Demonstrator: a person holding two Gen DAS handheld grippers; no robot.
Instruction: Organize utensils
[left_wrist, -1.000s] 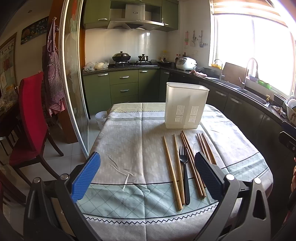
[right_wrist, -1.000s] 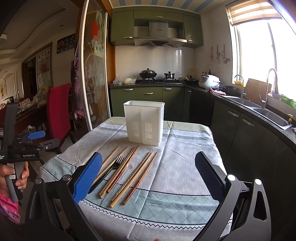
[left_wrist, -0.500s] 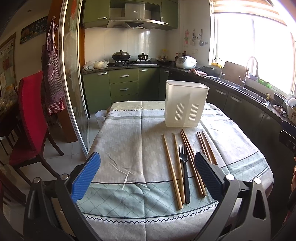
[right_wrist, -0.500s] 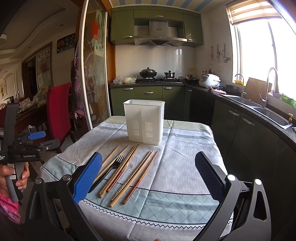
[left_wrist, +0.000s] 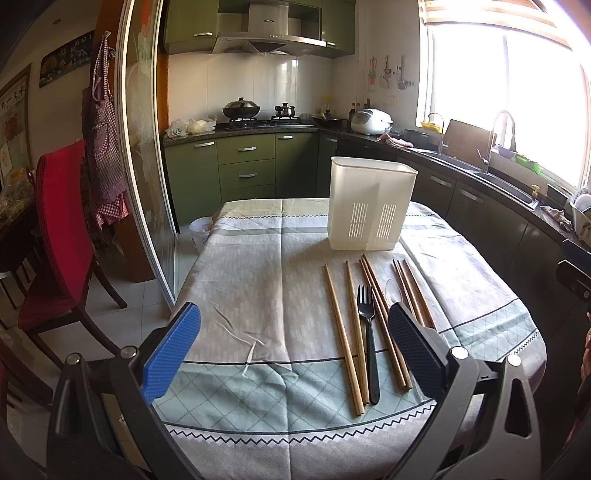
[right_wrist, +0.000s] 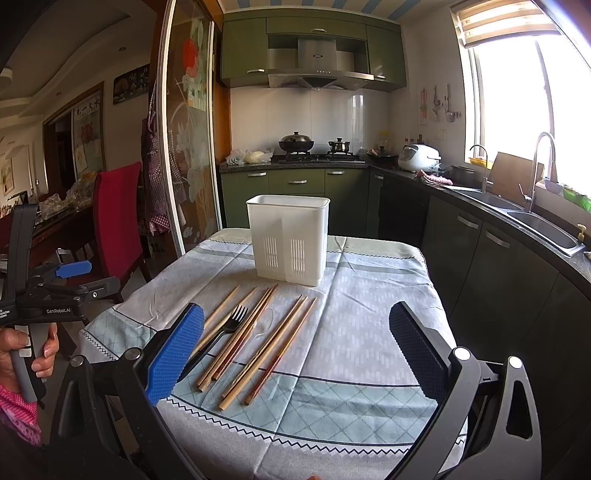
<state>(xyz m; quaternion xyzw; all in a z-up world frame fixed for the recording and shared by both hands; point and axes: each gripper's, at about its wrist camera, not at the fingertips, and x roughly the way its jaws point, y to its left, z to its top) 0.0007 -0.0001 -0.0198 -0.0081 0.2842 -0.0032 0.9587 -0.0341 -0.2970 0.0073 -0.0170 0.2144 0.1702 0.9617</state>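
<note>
White plastic utensil holder (left_wrist: 371, 206), contents hidden; wooden chopsticks (left_wrist: 341, 338) and black fork (left_wrist: 367, 332) on the tablecloth (left_wrist: 258, 295). My left gripper (left_wrist: 293, 354) and right gripper (right_wrist: 295, 350): spread, holding nothing.

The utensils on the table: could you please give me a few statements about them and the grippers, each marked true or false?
1. The black fork lies flat on the tablecloth among the chopsticks. True.
2. The white utensil holder lies tipped on its side. False: it stands upright, beyond the far ends of the chopsticks.
3. The left gripper is shut on a chopstick. False: it is open and holds nothing.
4. The right gripper is open and empty. True.
5. Several chopsticks already stand in the holder. False: none shows above its rim; all visible chopsticks lie on the cloth.
</note>
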